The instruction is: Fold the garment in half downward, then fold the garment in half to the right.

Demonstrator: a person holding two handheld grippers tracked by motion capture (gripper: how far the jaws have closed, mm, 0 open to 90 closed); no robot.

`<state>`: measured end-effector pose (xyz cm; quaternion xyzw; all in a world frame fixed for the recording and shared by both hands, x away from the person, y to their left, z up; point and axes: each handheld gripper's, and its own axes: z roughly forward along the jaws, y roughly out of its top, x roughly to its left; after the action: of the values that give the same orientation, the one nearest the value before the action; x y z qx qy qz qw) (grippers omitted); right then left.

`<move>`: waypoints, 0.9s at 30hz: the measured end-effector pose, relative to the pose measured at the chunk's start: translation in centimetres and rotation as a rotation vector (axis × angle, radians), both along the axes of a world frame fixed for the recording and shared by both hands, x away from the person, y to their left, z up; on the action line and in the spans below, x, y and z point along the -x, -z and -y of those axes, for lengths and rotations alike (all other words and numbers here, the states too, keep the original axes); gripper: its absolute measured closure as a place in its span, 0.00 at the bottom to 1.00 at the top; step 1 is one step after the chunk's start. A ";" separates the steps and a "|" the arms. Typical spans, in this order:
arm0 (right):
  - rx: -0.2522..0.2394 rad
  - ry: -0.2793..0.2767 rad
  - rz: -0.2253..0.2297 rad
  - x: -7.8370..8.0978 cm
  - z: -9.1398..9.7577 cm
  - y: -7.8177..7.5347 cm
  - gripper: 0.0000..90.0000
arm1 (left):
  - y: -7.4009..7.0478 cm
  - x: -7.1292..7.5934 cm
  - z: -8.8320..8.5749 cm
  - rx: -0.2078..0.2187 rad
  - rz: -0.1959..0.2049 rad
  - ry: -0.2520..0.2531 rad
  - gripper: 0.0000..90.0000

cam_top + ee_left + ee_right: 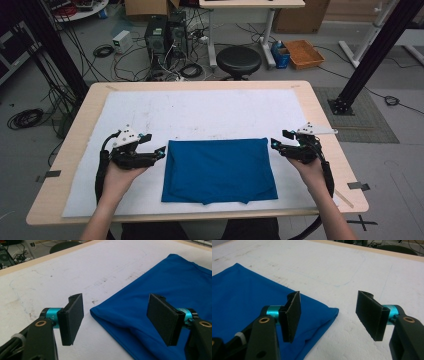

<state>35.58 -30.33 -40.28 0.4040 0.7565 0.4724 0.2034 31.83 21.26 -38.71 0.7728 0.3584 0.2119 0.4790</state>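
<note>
- A folded blue cloth [218, 171] lies flat at the lower centre of the high view, on the white sheet [200, 112] that covers the bench [320, 107].
- The left tongs [159, 150] hover just beside the cloth's upper left corner, jaws wide apart with nothing clamped.
- The right tongs [276, 144] hover just beside its upper right corner, jaws likewise apart and empty.
- In the left gripper view, the cloth's corner [93, 311] lies on the sheet below the gap between the jaws.

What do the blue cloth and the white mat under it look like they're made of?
Blue cloth: thin, smooth knit fabric, probably synthetic; it has a slight sheen and soft folded edges. White mat: seemingly foam or felt sheet, matte, with a pebbly texture and scuff marks.
</note>
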 end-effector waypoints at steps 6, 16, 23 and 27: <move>-0.009 0.015 -0.002 -0.2 0.1 -0.1 0.40 | 0.3 0.1 0.2 -0.007 -0.007 0.005 0.33; -0.015 0.021 0.003 0.0 0.3 -0.2 0.40 | 0.2 0.3 0.5 -0.014 -0.005 0.011 0.33; -0.027 0.020 0.012 -0.3 0.0 -0.6 0.39 | 0.0 0.8 0.7 -0.014 -0.016 0.017 0.33; -0.025 0.014 0.017 -0.4 -0.4 -0.7 0.39 | 0.2 1.9 0.7 -0.020 -0.068 0.015 0.37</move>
<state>36.02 -29.96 -39.59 0.4077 0.7461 0.4836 0.2079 29.98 20.54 -38.93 0.7870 0.3663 0.1854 0.4606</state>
